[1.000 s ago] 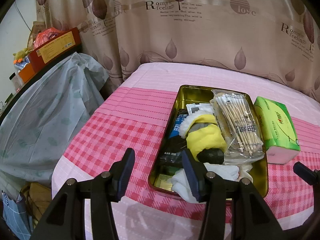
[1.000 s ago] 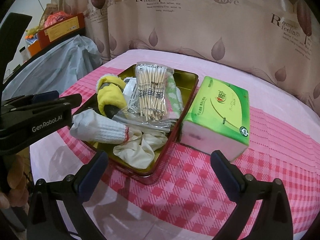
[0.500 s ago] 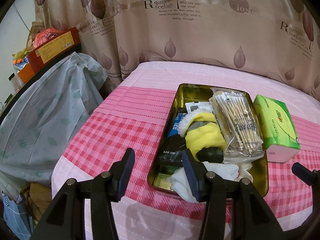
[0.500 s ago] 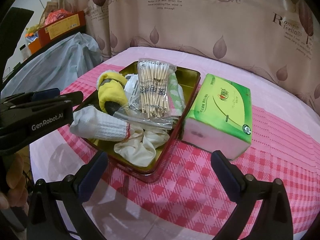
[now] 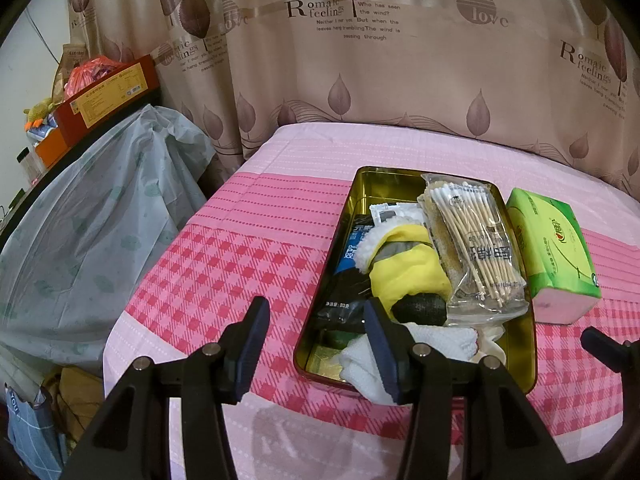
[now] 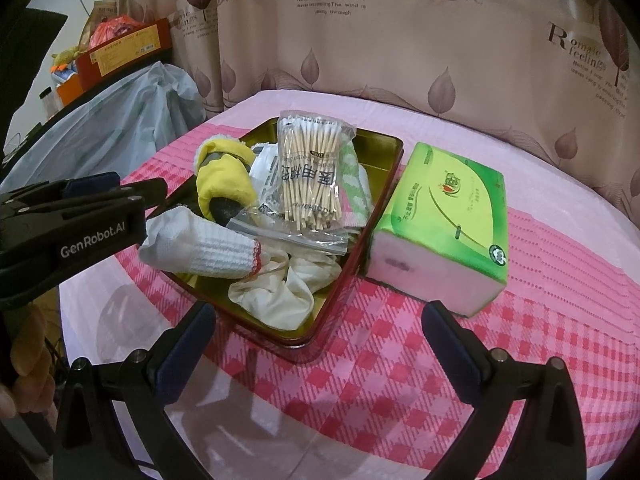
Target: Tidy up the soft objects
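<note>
A green tissue pack [image 6: 444,220] lies just beside the crowded tin [image 6: 384,152].

Open left gripper [image 5: 316,344], gold tin [image 5: 362,184] of soft items, green tissue pack [image 5: 554,248]

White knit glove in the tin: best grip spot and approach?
Take the white knit glove at mid-body, from above, fingers across its narrow width. It lies flat on top at the tin's near end, unobstructed; its red-trimmed cuff rests on the cream glove.
</note>
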Tool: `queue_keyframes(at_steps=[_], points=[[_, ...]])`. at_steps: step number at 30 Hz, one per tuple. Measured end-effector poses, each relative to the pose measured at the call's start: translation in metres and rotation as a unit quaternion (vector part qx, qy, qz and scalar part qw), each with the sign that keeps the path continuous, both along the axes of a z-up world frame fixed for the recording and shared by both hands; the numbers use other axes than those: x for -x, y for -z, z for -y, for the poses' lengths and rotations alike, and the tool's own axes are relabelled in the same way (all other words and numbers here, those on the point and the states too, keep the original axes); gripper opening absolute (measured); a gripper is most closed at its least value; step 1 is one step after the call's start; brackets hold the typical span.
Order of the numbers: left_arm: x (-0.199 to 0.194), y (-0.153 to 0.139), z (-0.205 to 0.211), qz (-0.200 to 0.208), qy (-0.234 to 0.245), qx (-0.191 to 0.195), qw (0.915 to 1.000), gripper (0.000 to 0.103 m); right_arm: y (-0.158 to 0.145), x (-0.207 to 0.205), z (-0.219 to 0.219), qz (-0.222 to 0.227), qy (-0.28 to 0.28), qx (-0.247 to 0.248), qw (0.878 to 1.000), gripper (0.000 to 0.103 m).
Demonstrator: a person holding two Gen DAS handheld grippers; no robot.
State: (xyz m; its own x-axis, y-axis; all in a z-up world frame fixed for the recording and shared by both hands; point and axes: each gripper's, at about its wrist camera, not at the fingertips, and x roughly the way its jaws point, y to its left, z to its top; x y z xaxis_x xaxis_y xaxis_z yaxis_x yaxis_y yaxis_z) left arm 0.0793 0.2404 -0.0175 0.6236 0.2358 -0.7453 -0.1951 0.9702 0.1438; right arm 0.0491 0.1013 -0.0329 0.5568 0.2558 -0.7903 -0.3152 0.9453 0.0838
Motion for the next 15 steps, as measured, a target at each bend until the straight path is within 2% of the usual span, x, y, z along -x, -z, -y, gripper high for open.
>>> queue_keyframes(at_steps=[15], points=[[-0.0001, 0.0, 0.0003, -0.001, 0.0, 0.0, 1.0, 0.05, 0.0013, 0.0007, -0.001, -0.001, -0.001, 0.0, 1.0, 0.102]])
